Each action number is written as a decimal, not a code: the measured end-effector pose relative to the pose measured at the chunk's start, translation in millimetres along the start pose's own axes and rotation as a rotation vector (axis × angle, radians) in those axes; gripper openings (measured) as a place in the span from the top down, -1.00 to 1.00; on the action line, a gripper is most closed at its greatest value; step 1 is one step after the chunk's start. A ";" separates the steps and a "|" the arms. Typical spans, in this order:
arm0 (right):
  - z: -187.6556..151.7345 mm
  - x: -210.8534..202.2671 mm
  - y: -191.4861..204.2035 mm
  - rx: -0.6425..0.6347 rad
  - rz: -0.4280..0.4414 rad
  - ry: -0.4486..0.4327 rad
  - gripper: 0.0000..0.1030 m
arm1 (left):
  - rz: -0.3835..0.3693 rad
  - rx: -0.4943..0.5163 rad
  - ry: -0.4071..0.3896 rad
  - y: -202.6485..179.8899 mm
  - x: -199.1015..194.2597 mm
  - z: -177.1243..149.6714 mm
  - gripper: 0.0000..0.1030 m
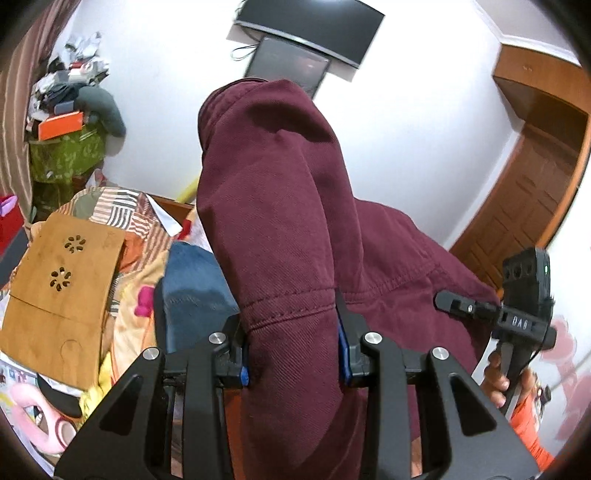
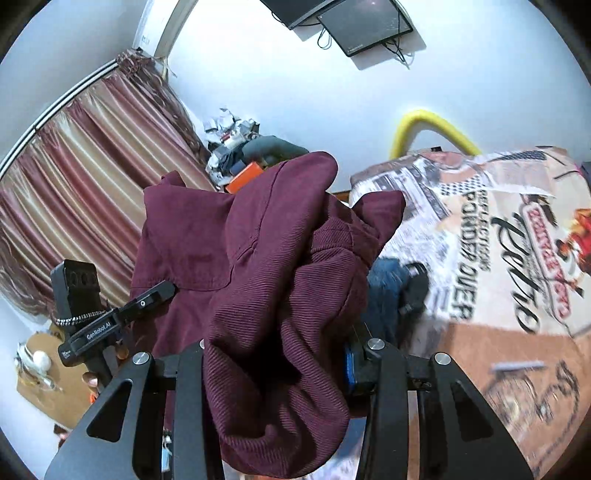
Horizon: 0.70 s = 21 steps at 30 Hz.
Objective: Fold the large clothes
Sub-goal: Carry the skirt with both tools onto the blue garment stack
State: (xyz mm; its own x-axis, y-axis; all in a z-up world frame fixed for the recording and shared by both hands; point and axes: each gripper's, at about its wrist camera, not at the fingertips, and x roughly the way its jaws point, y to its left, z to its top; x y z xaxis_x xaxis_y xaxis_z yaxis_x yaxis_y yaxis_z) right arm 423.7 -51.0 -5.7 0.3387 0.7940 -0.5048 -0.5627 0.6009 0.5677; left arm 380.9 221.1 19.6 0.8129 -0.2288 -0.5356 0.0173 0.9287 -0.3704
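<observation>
A large maroon corduroy garment (image 1: 288,206) hangs bunched in the air above the bed. My left gripper (image 1: 291,354) is shut on a thick fold of it, cloth filling the gap between the blue pads. In the right wrist view the same maroon garment (image 2: 266,258) drapes over my right gripper (image 2: 280,362), which is shut on another bunched part. Each view shows the other gripper beside the cloth: the right gripper (image 1: 517,317) held by a hand, and the left gripper (image 2: 103,317) at the left. The garment's lower part is hidden.
A blue denim item (image 1: 195,291) lies on the bed below the garment. A wooden lap board (image 1: 62,269) rests on the patterned bedding (image 2: 498,258). Cluttered shelf (image 1: 70,110), striped curtain (image 2: 74,177), wooden door (image 1: 532,192), wall screens (image 1: 306,33) and a yellow tube (image 2: 428,129) surround the bed.
</observation>
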 end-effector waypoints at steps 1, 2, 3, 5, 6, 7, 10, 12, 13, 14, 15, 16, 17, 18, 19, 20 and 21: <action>5.7 13.3 -2.6 0.006 0.002 -0.005 0.31 | 0.005 0.002 0.000 5.0 4.9 5.1 0.34; 8.2 20.5 -3.2 0.009 0.002 -0.009 0.31 | 0.017 0.000 -0.003 15.6 16.2 13.4 0.34; 9.9 29.0 -5.4 0.015 -0.001 -0.013 0.31 | 0.025 -0.003 0.002 24.2 27.5 14.6 0.34; 12.6 54.1 -16.2 0.030 -0.011 -0.010 0.31 | 0.043 -0.005 0.025 42.9 51.8 19.6 0.33; 13.0 60.0 -17.1 0.041 -0.016 -0.003 0.31 | 0.052 -0.010 0.043 51.3 66.3 21.3 0.33; 12.4 71.1 -26.1 0.062 -0.020 0.010 0.31 | 0.065 -0.019 0.065 62.4 82.5 22.1 0.33; 4.8 113.6 -58.4 0.134 -0.051 0.068 0.31 | 0.098 -0.066 0.147 96.2 133.1 16.1 0.32; -6.1 142.2 -83.0 0.191 -0.092 0.119 0.30 | 0.154 -0.085 0.234 120.8 176.4 -2.4 0.27; -13.0 152.0 -95.3 0.219 -0.110 0.130 0.27 | 0.180 -0.073 0.245 126.1 186.2 -9.1 0.18; -19.3 156.8 -106.3 0.244 -0.112 0.127 0.26 | 0.188 -0.066 0.258 132.0 194.1 -14.5 0.08; -23.3 157.1 -113.7 0.256 -0.103 0.120 0.22 | 0.180 -0.066 0.258 137.0 197.5 -19.1 0.05; -24.7 154.5 -115.8 0.250 -0.097 0.113 0.20 | 0.170 -0.068 0.253 140.6 197.6 -18.6 0.02; -25.1 151.4 -114.4 0.236 -0.097 0.111 0.19 | 0.156 -0.063 0.246 140.1 193.9 -19.4 0.02; -25.2 147.4 -110.4 0.211 -0.108 0.112 0.16 | 0.159 -0.052 0.249 138.1 191.3 -19.1 0.02; -25.3 144.9 -106.1 0.193 -0.121 0.115 0.09 | 0.166 -0.044 0.253 136.0 188.9 -17.1 0.01; -25.4 139.1 -99.0 0.164 -0.143 0.118 0.07 | 0.188 -0.025 0.256 131.5 184.7 -18.5 0.01; -25.8 135.6 -92.6 0.146 -0.166 0.118 0.05 | 0.211 -0.010 0.252 127.6 180.1 -20.0 0.01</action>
State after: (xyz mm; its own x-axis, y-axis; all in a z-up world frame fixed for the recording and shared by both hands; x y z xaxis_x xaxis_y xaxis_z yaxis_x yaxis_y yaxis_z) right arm 502.3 -1.4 -143.5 0.3223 0.6724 -0.6664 -0.3888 0.7358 0.5544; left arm 517.8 292.6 -139.3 0.6282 -0.0981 -0.7719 -0.1425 0.9607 -0.2381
